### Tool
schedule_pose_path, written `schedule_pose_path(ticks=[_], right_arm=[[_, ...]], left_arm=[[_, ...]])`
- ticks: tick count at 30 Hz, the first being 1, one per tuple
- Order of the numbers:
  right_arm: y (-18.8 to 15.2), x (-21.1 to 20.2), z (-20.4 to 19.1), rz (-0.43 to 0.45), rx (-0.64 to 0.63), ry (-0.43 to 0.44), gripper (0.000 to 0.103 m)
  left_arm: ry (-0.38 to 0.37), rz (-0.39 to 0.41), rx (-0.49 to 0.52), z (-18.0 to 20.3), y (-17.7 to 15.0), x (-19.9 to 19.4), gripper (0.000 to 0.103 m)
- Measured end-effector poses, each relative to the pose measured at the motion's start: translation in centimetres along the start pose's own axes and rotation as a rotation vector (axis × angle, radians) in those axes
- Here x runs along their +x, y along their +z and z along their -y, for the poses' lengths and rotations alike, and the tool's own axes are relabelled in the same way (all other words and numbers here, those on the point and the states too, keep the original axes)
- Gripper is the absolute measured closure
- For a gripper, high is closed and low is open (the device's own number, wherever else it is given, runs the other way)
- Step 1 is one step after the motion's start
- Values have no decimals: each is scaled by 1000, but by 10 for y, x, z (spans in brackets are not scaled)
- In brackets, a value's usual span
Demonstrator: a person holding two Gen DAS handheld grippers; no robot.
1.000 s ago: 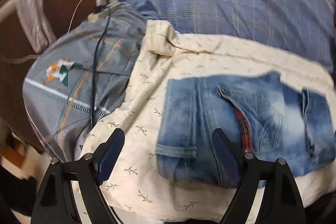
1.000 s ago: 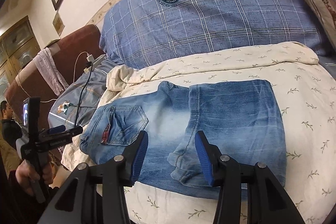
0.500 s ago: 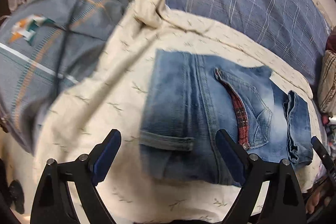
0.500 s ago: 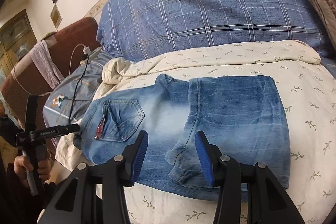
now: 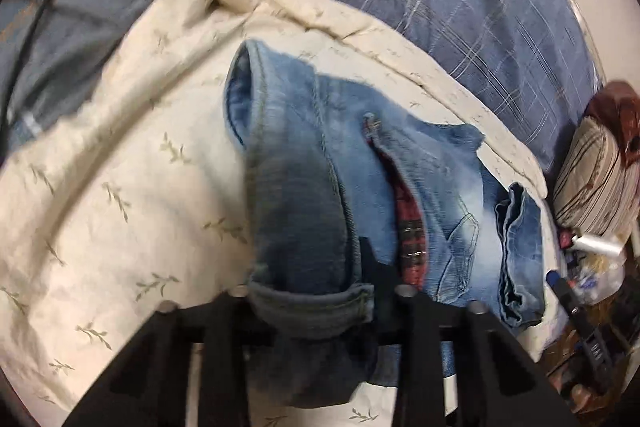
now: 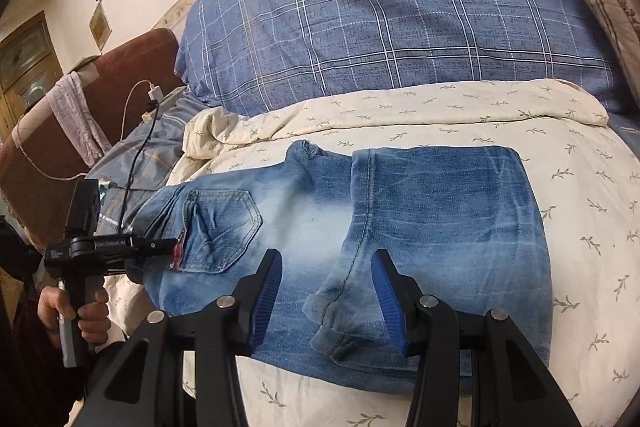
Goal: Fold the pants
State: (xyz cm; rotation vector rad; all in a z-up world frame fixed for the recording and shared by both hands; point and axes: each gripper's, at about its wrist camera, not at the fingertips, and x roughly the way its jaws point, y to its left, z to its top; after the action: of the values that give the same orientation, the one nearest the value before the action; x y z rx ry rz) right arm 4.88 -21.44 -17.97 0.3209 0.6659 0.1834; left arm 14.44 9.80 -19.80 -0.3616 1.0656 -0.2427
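Observation:
Blue jeans [image 6: 420, 227] lie on a cream leaf-print blanket [image 6: 580, 187], legs folded over the seat from the right. My left gripper [image 5: 310, 291] is shut on the jeans' waistband end [image 5: 304, 227], which bunches between the jaws and hides the fingertips. In the right wrist view it [image 6: 160, 247] sits at the waistband beside the back pocket [image 6: 224, 227]. My right gripper [image 6: 326, 303] is open, its blue pads straddling the folded leg hem [image 6: 336, 315] at the near edge.
A big blue plaid pillow [image 6: 400, 27] lies behind the blanket. A grey pillow with a charger cable [image 6: 140, 155] and a brown headboard [image 6: 132, 67] are at left. A striped cushion [image 5: 596, 179] and clutter [image 5: 588, 267] sit past the right edge.
My left gripper moved forward onto the jeans' waistband end and shut on it; it was open and clear before. The right gripper stayed open over the hem.

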Motion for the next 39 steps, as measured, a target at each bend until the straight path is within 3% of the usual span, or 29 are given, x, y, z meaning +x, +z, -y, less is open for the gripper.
schedule_pose_path(ticks=[5, 11, 18, 22, 28, 29, 31, 33, 35, 37, 39], right_arm=[[2, -3, 7, 20, 30, -14, 53], [5, -16, 30, 69, 121, -37, 53], [10, -36, 63, 122, 219, -63, 53], [9, -47, 89, 141, 309, -59, 53], [4, -67, 131, 186, 445, -52, 53], [3, -69, 138, 189, 472, -49, 52], [1, -72, 154, 187, 533, -32, 52], [-2, -73, 168, 185, 594, 15, 42], [-4, -74, 175, 189, 626, 65, 37], [-4, -71, 179, 186, 648, 120, 37], [-4, -64, 178, 163, 663, 198, 35]], left_arm=[[64, 57, 83, 27, 3, -18, 79], [81, 116, 188, 69, 7, -44, 80], [83, 143, 391, 154, -6, -63, 81], [54, 120, 516, 215, -19, -49, 82], [15, 18, 690, 305, -56, 15, 80], [-6, -23, 693, 313, -61, 25, 80], [-115, -84, 675, 322, -66, 25, 80], [-178, -57, 701, 326, -68, 6, 64], [-169, 53, 735, 324, -65, -24, 33], [-160, 191, 729, 309, -54, -56, 24], [-96, 237, 710, 288, -41, -69, 22]])
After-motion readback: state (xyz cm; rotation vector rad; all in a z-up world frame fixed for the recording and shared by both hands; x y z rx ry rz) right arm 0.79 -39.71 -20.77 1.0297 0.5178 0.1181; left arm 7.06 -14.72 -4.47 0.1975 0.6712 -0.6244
